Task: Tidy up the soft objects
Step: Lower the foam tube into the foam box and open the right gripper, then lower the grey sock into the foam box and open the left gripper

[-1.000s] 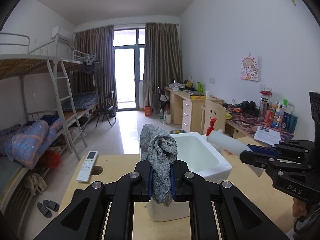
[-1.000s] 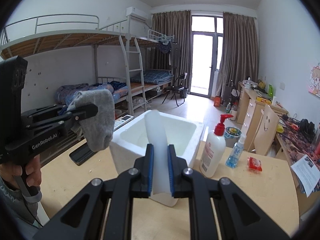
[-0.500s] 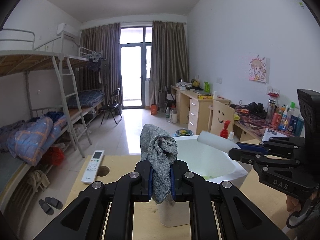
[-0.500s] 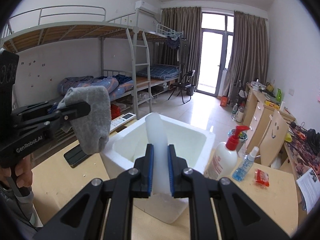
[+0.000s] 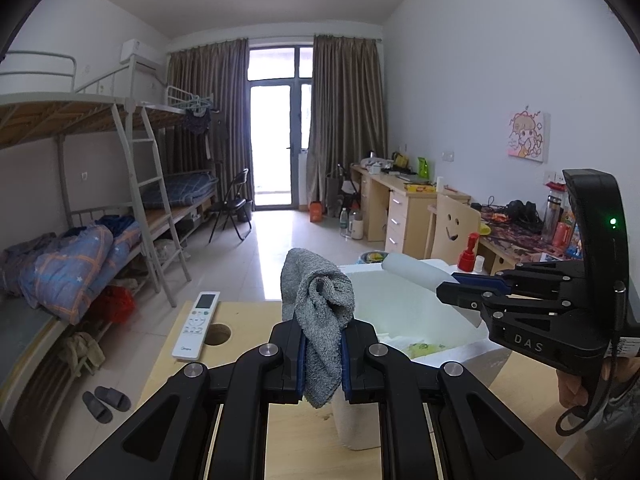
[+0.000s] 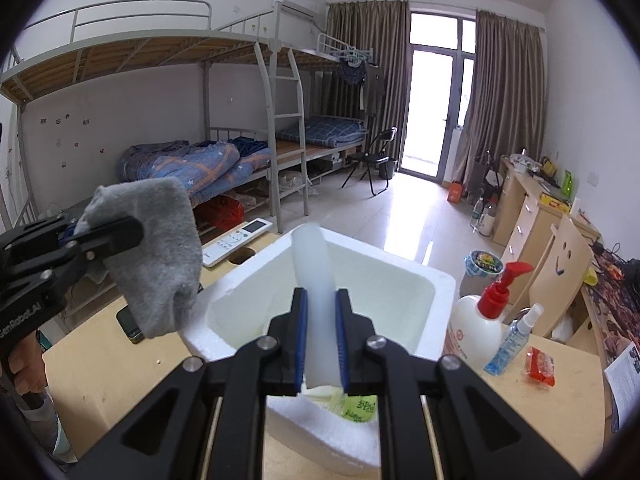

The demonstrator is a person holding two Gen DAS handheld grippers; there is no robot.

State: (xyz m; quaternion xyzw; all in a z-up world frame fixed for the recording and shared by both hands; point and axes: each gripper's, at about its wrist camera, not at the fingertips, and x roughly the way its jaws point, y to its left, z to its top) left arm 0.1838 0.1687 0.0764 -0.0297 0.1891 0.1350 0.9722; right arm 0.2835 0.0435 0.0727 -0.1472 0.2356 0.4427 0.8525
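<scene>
My left gripper (image 5: 323,354) is shut on a grey sock (image 5: 320,308), which stands up between the blue pads and droops below them. The same grey sock (image 6: 154,248) hangs from the left gripper (image 6: 120,232) at the left of the right wrist view, beside the box's left corner. My right gripper (image 6: 321,340) is shut on a white foam strip (image 6: 316,280), held above the open white foam box (image 6: 424,280). In the left wrist view the right gripper (image 5: 448,286) holds the white foam strip (image 5: 416,270) over the foam box (image 5: 400,308). Yellow-green packets (image 6: 356,404) lie inside the box.
On the wooden table (image 6: 120,364) lie a white remote (image 5: 196,324) by a round hole, a dark phone (image 6: 130,322), a red-pump lotion bottle (image 6: 478,326), a small spray bottle (image 6: 514,340) and a red packet (image 6: 540,364). Bunk beds stand left, desks and a chair right.
The right gripper with the foam strip has moved forward over the foam box, which now sits closer beneath it. The left gripper with the sock has shifted slightly.
</scene>
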